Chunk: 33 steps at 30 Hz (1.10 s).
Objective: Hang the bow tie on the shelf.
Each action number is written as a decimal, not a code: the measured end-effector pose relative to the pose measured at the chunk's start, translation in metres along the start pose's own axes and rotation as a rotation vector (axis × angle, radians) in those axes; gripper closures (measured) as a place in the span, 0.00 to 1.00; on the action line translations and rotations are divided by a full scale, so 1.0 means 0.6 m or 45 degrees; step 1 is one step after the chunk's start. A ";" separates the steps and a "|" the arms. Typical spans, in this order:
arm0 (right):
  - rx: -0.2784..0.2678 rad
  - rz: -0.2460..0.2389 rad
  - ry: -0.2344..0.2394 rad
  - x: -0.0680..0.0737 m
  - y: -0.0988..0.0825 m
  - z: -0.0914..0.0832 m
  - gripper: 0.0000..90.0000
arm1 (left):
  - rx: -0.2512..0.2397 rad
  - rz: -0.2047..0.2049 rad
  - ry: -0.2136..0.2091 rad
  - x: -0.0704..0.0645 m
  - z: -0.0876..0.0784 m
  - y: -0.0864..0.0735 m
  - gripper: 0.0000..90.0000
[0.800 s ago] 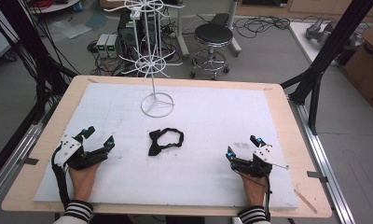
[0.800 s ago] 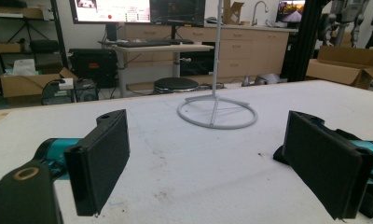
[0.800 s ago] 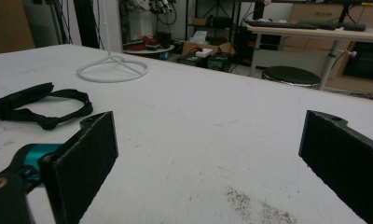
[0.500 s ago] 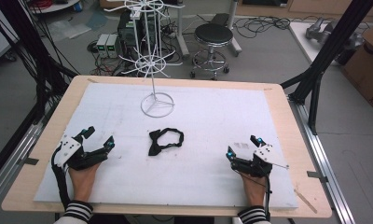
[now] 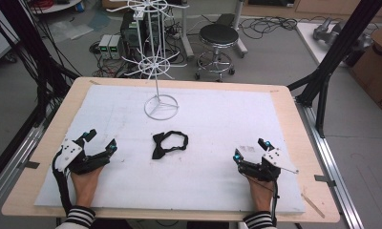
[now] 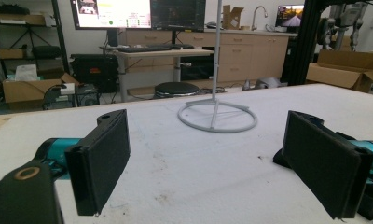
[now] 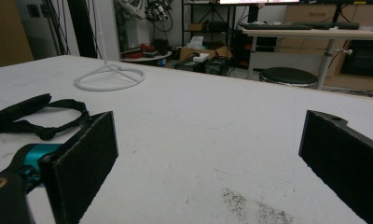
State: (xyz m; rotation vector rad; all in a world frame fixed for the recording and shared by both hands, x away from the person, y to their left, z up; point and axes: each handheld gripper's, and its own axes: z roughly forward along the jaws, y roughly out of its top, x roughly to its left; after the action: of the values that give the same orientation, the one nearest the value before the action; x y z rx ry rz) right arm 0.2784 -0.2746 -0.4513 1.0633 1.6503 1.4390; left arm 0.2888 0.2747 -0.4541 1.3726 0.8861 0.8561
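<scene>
bow tie (image 5: pixel 169 143) on mat, untouched | left gripper (image 5: pixel 99 141) jaws wide, empty | right gripper (image 5: pixel 249 150) jaws wide, empty

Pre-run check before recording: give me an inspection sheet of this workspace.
Surface: white mat on a wooden table, faintly smudged.
Job's things: black bow tie flat at mid-mat; white wire rack upright behind it, hooks bare.
Clutter: nothing seen.
Grippers: left tongs and right tongs rest on the mat, jaws open, nothing between them.
Cables: one trails from each of the tongs; bundles lie on the floor.
Surroundings: stool, cardboard box, black frame posts.
</scene>
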 end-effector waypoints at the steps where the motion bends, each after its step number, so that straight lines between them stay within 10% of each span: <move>1: 0.000 -0.002 0.000 0.000 0.000 0.000 0.04 | -0.003 -0.005 0.001 0.000 0.000 0.000 0.17; 11: 0.000 -0.002 0.000 0.000 0.000 0.000 0.04 | 0.082 -0.032 -0.017 0.002 0.006 0.009 0.15; 33: -0.008 -0.003 -0.003 -0.001 0.000 0.000 0.04 | 0.378 0.158 -0.190 -0.056 0.081 0.121 0.15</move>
State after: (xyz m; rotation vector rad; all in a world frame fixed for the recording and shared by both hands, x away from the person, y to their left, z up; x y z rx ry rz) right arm 0.2787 -0.2753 -0.4512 1.0588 1.6443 1.4400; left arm 0.3185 0.2248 -0.3807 1.7409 0.8422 0.7237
